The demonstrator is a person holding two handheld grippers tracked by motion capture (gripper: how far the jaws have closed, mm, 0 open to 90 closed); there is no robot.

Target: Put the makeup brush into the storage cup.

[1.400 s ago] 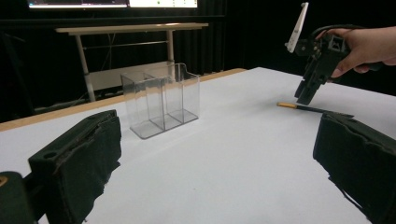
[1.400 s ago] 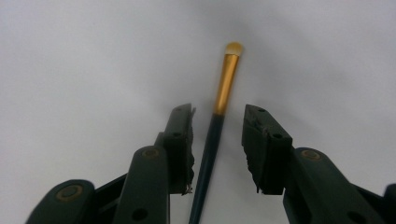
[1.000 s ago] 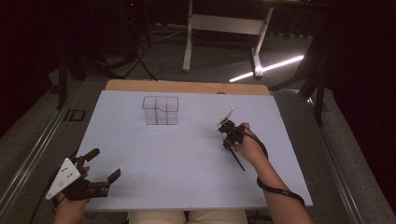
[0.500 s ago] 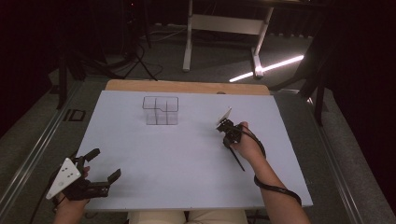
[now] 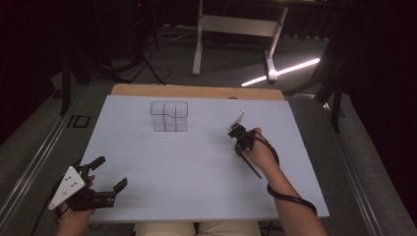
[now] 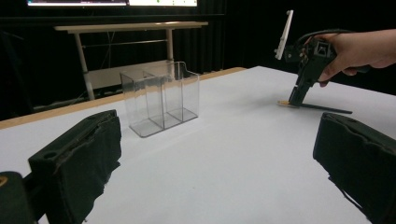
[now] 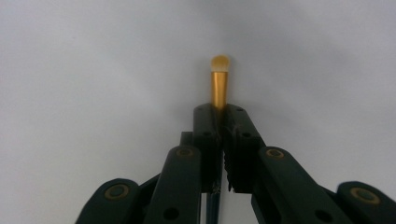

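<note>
Right of the table's (image 5: pixel 147 206) middle, a slim brush (image 7: pixel 219 86) with a gold ferrule and a dark handle is clamped between the closed jaws of the right gripper (image 5: pixel 239 139), which have just been closing on it. Its long axis lies flat on the white surface, handle trailing back toward the person, tip perhaps a small sponge. A clear divided organiser (image 5: pixel 169 117) stands well apart, forward and to the left. Bare surface lies between them. The left gripper (image 5: pixel 107 177) is held apart at the near left edge.
</note>
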